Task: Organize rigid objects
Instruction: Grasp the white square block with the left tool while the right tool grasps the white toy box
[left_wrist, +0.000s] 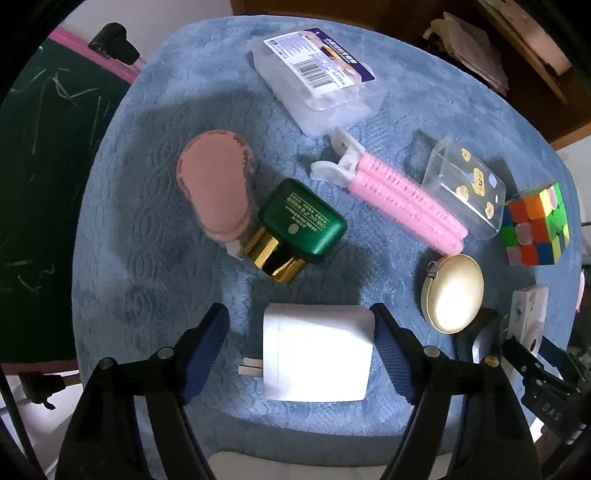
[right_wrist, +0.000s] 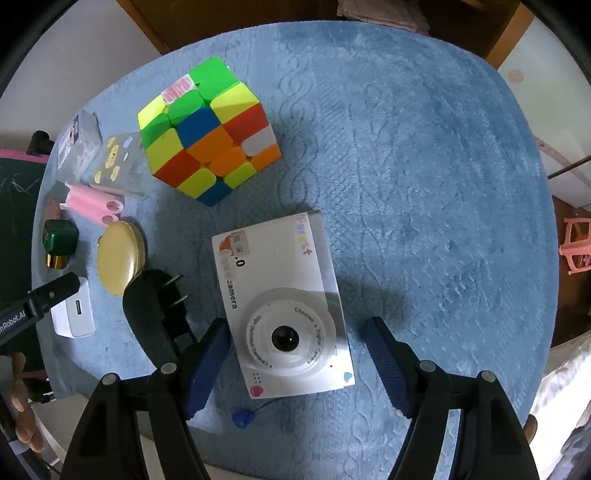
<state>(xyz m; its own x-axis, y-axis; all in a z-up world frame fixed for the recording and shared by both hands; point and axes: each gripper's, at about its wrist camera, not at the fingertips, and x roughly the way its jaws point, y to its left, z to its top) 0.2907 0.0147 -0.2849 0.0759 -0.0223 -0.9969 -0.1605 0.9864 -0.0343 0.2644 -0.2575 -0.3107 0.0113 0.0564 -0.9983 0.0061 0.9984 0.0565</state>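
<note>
- Two grippers are hanging over the blue mat (left_wrist: 147, 206), both fingers spread, nothing clenched yet.
- Left gripper (left_wrist: 301, 354) is straddling the white charger (left_wrist: 317, 354), near-left; right pad looks like it's touching, left pad isn't.
- Right gripper (right_wrist: 297, 365) is bracketing the white kids' camera (right_wrist: 284, 306), near-centre; I'd centre both before squeezing.
</note>
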